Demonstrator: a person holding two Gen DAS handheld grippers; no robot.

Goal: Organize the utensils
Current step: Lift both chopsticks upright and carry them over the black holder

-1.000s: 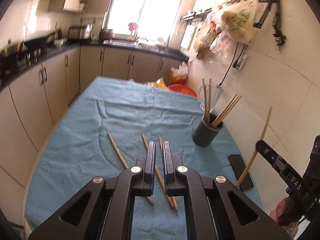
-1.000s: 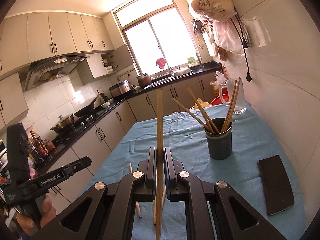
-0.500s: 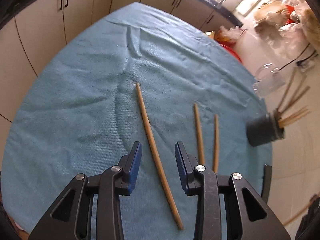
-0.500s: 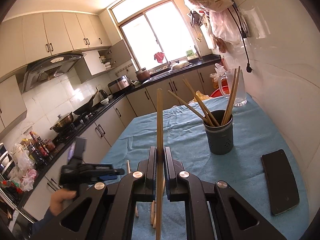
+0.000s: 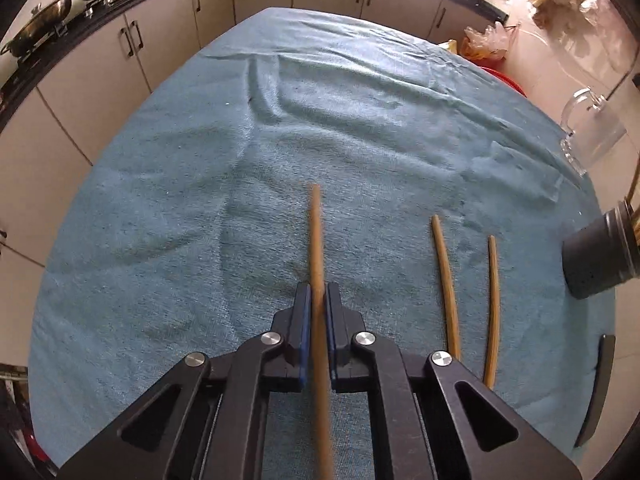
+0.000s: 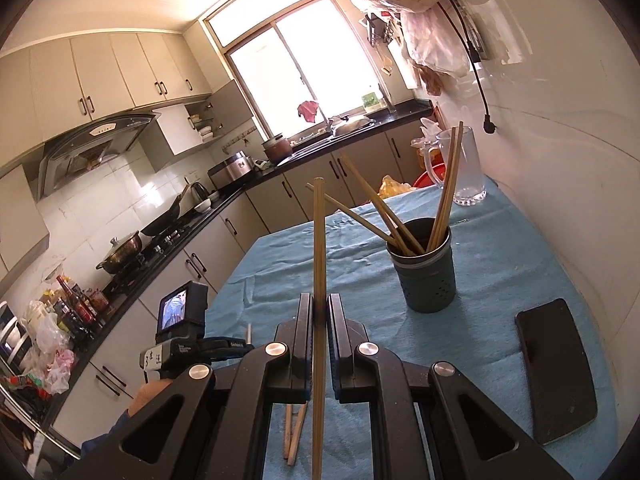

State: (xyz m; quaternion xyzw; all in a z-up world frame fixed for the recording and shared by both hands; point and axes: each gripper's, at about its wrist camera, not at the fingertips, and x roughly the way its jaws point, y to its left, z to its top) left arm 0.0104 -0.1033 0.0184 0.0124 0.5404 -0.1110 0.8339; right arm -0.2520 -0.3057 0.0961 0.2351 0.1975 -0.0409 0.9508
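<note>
Left tongs [image 5: 318,300] now clenched on table chopstick [image 5: 316,232]; right tongs [image 6: 319,312] gripping upright chopstick [image 6: 319,240].

We are in a home kitchen: we see wall cabinets [image 6: 120,76], a range hood [image 6: 92,148], pans on the stove [image 6: 160,224], a sink [image 6: 348,124] under the window [image 6: 288,60].

left wrist: close, looking down on tablecloth [image 5: 360,140] | right wrist: level, facing window [image 6: 280,60] | shared: holder [image 6: 426,276]

Daylight floods through a large window [image 6: 288,68] onto cream cabinets [image 6: 120,76], white-tiled walls and black countertops [image 6: 248,184].
</note>
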